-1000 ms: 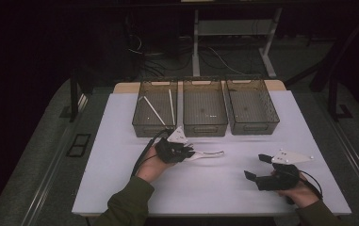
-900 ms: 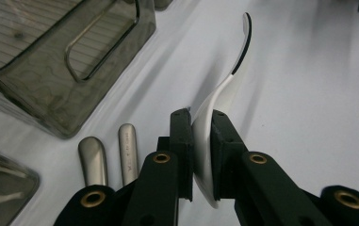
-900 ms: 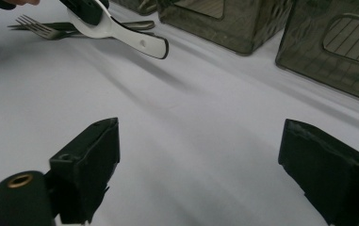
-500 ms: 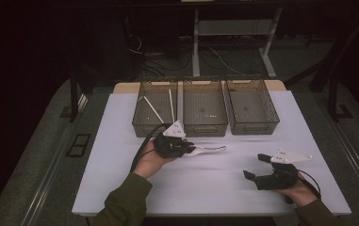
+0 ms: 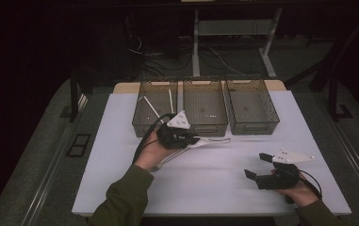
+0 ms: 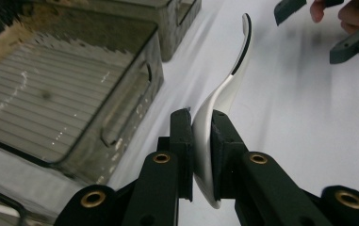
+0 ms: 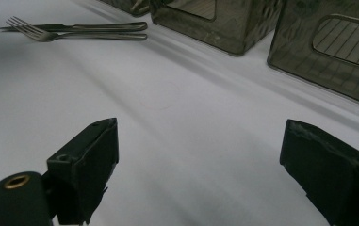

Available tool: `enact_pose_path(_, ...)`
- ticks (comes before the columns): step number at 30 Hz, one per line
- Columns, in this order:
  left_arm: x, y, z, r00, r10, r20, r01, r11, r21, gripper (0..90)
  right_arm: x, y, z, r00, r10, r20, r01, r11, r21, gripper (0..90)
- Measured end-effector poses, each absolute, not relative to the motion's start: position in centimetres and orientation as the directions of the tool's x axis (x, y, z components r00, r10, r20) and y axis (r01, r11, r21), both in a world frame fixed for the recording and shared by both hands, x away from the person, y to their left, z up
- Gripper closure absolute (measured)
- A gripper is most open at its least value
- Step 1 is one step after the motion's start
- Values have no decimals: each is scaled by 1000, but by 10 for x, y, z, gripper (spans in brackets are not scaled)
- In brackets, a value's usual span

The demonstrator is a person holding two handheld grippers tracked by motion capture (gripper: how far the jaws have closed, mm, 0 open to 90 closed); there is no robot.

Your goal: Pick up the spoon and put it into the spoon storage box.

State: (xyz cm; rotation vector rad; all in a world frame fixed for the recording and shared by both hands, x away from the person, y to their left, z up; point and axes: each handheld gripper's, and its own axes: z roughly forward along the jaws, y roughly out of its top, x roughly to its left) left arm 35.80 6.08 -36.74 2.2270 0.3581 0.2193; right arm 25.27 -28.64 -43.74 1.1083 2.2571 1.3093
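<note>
My left gripper (image 5: 183,137) hangs just above the white table (image 5: 215,188), in front of the left and middle bins, shut on a white spoon (image 5: 199,143). In the left gripper view the jaws pinch the spoon (image 6: 229,89) near its lower end, and it curves up and away from my left gripper (image 6: 200,136). My right gripper (image 5: 256,165) rests low at the front right with its jaws wide apart. In the right gripper view nothing but bare table lies between the jaws of my right gripper (image 7: 198,160).
Three smoky see-through bins stand in a row at the back: left (image 5: 156,106) with thin white sticks inside, middle (image 5: 204,106), right (image 5: 251,106). A metal fork and knife (image 7: 73,29) lie side by side on the table just before the bins.
My left gripper has risen off the table with the spoon and drifted a little toward the bins. The right gripper has stayed put.
</note>
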Motion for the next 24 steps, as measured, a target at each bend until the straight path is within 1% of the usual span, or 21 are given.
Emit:
enact_pose_path(3, 364, 59, -359, 944, 325, 58, 161, -607, 778, 808, 252, -286, -437, -653, 749, 115, 470, 282, 836, 122)
enact_pose_path(13, 377, 51, -341, 942, 322, 94, 133, -615, 778, 808, 252, -286, -437, -660, 744, 102, 454, 287, 844, 122)
enact_pose_path(24, 401, 41, -323, 934, 331, 134, 107, -618, 779, 808, 252, -287, -436, -659, 745, 106, 454, 281, 845, 122)
